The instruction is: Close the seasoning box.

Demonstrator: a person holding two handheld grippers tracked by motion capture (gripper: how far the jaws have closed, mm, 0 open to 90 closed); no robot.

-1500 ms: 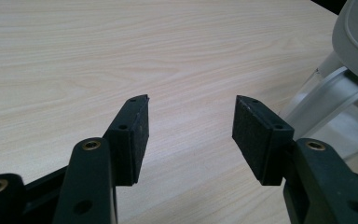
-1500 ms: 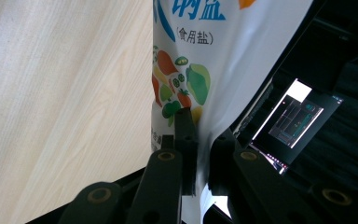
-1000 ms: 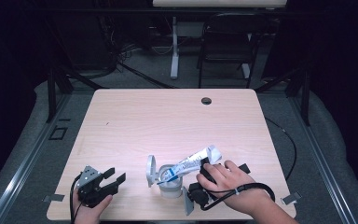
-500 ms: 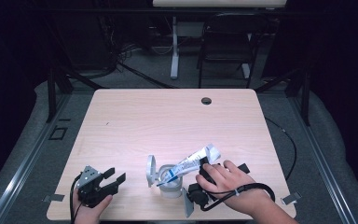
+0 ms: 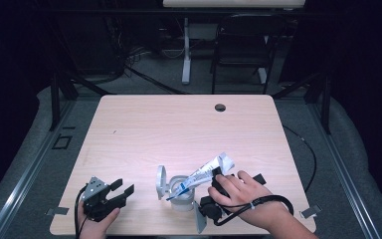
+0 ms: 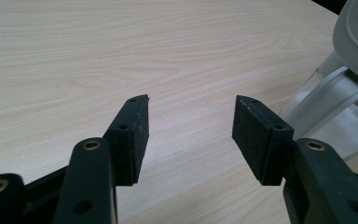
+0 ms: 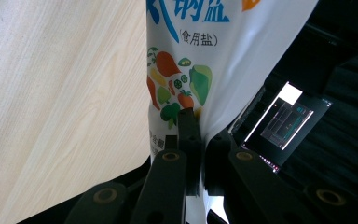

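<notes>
My right gripper [image 5: 218,180] clamped the soft white printed salt pouch [image 5: 205,172] | pouch tilted into clear lidded jar [image 5: 181,195], near bench's front edge | limp, slippery: I judged gripping its sealed end best | left gripper [image 5: 123,188] gaped empty

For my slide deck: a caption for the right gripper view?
Right gripper shut on a white salt bag printed with vegetables, beside the wooden table.

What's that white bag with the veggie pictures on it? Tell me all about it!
The bag is a thin white plastic pouch with blue lettering, Chinese characters and small printed vegetables. It lies tilted, its lower end poking into the clear container near the table's front edge, its crimped end pointing up and away. The right gripper has its fingers shut on one edge of it.
</notes>
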